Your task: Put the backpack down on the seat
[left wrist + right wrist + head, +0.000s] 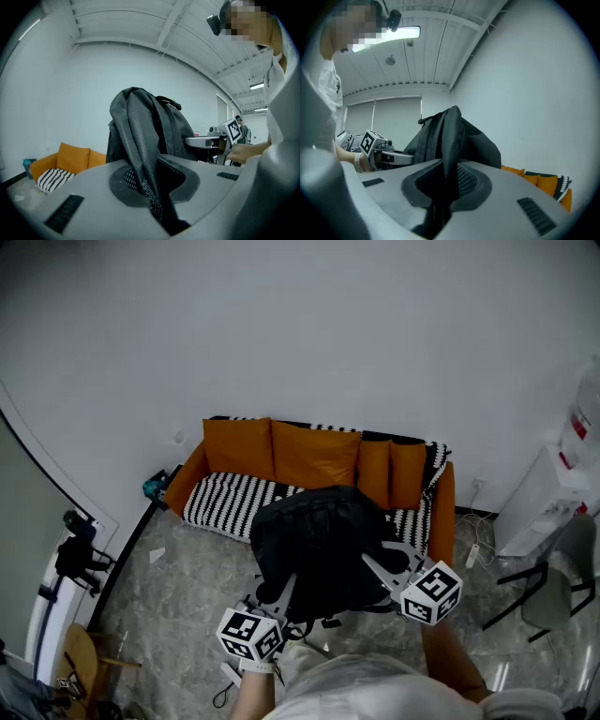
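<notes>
A black backpack (pixel 323 545) hangs in the air in front of the orange sofa with a black-and-white striped seat (pixel 225 502). My left gripper (pixel 281 594) is shut on the backpack's mesh shoulder strap (pixel 140 173) at the bag's lower left. On the bag's right side my right gripper (pixel 375 573) is shut on another strap (pixel 447 161). In the left gripper view the backpack (pixel 145 126) stands tall above the jaws, with the sofa (pixel 70 161) low at the left. The right gripper view shows the backpack (pixel 450 136) and orange cushions (pixel 539 180) at the right.
Orange cushions (pixel 314 456) line the sofa's back against the white wall. A tripod stand (pixel 75 554) is at the left, a wooden stool (pixel 80 662) at the lower left. A grey chair (pixel 548 587) and a white appliance (pixel 548 498) stand at the right on the marble floor.
</notes>
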A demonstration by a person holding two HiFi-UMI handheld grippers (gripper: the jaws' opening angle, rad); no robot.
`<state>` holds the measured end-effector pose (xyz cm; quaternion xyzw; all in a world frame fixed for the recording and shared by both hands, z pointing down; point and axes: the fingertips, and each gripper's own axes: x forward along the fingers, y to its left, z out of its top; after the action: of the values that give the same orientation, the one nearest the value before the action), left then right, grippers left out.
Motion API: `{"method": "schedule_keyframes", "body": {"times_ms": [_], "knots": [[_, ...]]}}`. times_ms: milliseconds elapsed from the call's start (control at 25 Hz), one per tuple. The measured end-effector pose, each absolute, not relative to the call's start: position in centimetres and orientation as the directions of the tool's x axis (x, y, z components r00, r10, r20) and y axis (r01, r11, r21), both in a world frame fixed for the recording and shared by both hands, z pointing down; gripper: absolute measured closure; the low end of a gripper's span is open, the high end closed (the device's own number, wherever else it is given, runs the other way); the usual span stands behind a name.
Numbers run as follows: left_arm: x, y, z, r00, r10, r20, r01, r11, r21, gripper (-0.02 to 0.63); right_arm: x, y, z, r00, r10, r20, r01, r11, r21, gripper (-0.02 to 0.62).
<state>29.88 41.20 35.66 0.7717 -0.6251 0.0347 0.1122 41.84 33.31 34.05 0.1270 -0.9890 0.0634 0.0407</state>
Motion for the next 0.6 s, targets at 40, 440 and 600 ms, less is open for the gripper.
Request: {"method": "schedule_keyframes", "body": {"times_ms": [40,440,600], "knots": [[29.91,41.20,35.62,0.215,-0.958,0.191,-0.973,-0.192,0.129,0.557,41.86,33.32,34.02,-0.965,-0.244,0.096,-0.255,0.960,-0.114,0.552],[30.41,41.34,35.56,0.212,-0.962,0.172,-0.973,-0.190,0.133,0.557,42.36,33.56,33.99,-0.971,-0.227,0.081,-0.235,0.966,-0.110,0.552],[29.86,41.21,35.51,0.212,-0.962,0.173,-0.972,-0.189,0.139,0.557,41.76,33.41,33.99,-0.972,-0.219,0.084,-0.227,0.967,-0.112,0.552]]}}
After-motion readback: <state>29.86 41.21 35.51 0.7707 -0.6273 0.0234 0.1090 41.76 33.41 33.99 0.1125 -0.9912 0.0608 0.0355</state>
